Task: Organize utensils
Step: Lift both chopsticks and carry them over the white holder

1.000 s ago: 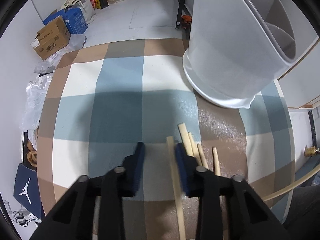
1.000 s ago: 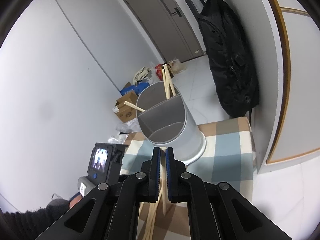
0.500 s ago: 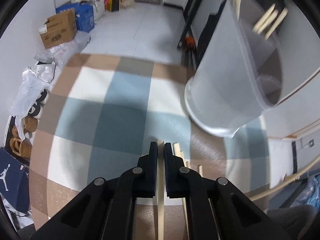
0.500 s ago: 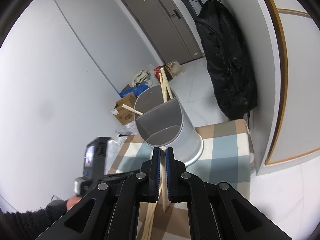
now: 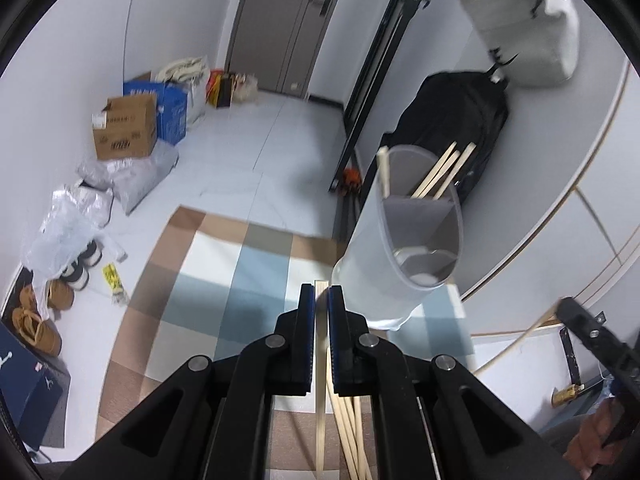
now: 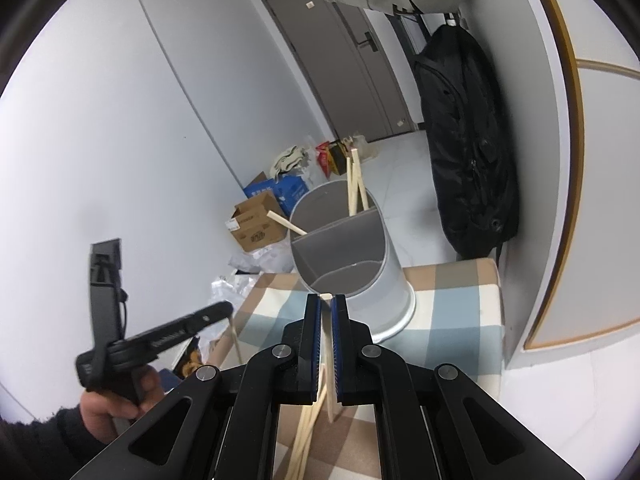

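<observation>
The left gripper has just closed and is clamped on a pale wooden chopstick, lifted clear of the checked blue, white and brown tablecloth. The right gripper is pinched tight on another pale wooden chopstick. Below both, a loose bundle of pale wooden chopsticks lies on the cloth near its near edge. Toward the table's far right corner stands the grey cylindrical plastic utensil holder with inner dividers, several sticks leaning in its far compartments. Past the table's far edge the pale tiled floor carries a brown cardboard box with unreadable print, a blue carton, crumpled plastic bags and tan shoes. A black padded jacket hangs by the right wall; a grey door closes the room's far end
</observation>
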Motion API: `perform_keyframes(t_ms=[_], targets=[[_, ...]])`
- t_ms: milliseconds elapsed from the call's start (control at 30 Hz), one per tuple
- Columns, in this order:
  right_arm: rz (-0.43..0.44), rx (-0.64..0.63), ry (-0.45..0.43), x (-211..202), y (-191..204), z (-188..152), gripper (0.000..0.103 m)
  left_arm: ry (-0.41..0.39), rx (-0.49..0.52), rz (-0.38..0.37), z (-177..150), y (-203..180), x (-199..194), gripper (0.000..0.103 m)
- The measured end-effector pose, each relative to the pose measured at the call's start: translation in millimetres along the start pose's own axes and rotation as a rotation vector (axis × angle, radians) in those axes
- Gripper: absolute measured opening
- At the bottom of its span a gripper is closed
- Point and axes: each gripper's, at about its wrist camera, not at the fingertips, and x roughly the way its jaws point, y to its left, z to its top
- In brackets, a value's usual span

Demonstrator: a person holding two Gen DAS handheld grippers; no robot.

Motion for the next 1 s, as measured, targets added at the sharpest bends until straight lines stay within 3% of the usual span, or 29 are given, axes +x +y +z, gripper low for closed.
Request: perform_keyframes(t_ms=[267, 667, 800, 1000], targets=[[-0.01, -0.051, -0.035, -9.9, 18.8, 19.3, 0.005, -0.067, 0.028, -0.062, 20.9, -2.7, -26.5, 0.002], [-0.014, -0.147, -0.133, -21.4, 51.1, 95.5, 0.005, -0.228, 0.052, -0.127, 87.9, -23.4, -60.1, 0.002], [-0.028, -0.182, -0.153, -16.3, 57.5, 126.1, 0.005, -0.288, 0.053, -0.126, 114.8, -32.2, -60.9, 0.002], [-0.038, -0.206, -0.184, -4.5, 60.9, 159.3, 0.005, -0.301, 0.043, -0.11, 150.3, -38.5, -42.9, 0.002]])
